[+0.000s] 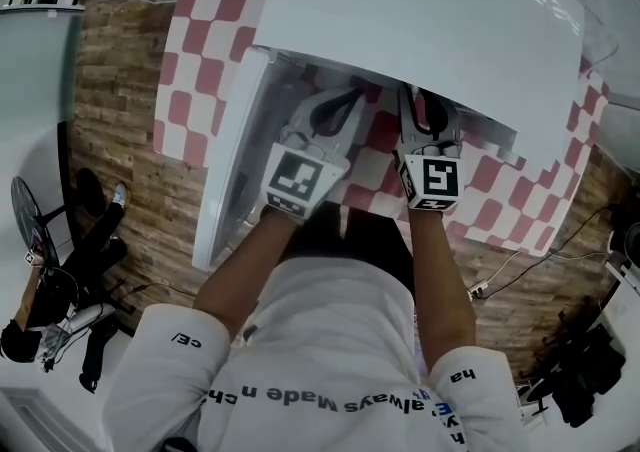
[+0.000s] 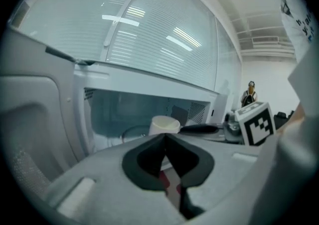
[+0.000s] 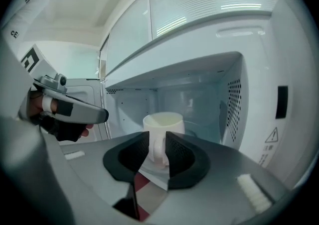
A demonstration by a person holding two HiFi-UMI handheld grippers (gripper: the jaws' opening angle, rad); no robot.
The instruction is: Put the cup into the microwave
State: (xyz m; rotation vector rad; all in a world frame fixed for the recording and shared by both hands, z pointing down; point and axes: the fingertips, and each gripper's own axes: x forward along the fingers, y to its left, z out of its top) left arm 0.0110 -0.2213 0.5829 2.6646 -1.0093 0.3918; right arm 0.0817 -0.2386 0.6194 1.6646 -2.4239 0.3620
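A white cup [image 3: 163, 122] sits at the mouth of the open white microwave [image 3: 232, 104], its handle pointing back between my jaws. My right gripper [image 3: 158, 142] is shut on that handle. The left gripper view catches the same cup [image 2: 164, 125] in front of the microwave's cavity [image 2: 134, 107], with the right gripper's dark fingers [image 2: 199, 129] reaching to it. My left gripper [image 2: 165, 139] is shut with nothing in it, just left of the cup. In the head view both grippers, left [image 1: 340, 105] and right [image 1: 425, 108], point under the microwave's top [image 1: 430, 30], which hides the cup.
The microwave's door [image 1: 225, 175] hangs open on the left. The microwave stands on a red-and-white checked cloth [image 1: 200, 40]. Wood-pattern floor lies around, with a fan [image 1: 25, 220] at the left and cables [image 1: 500, 275] at the right. A person [image 2: 250, 92] stands far off.
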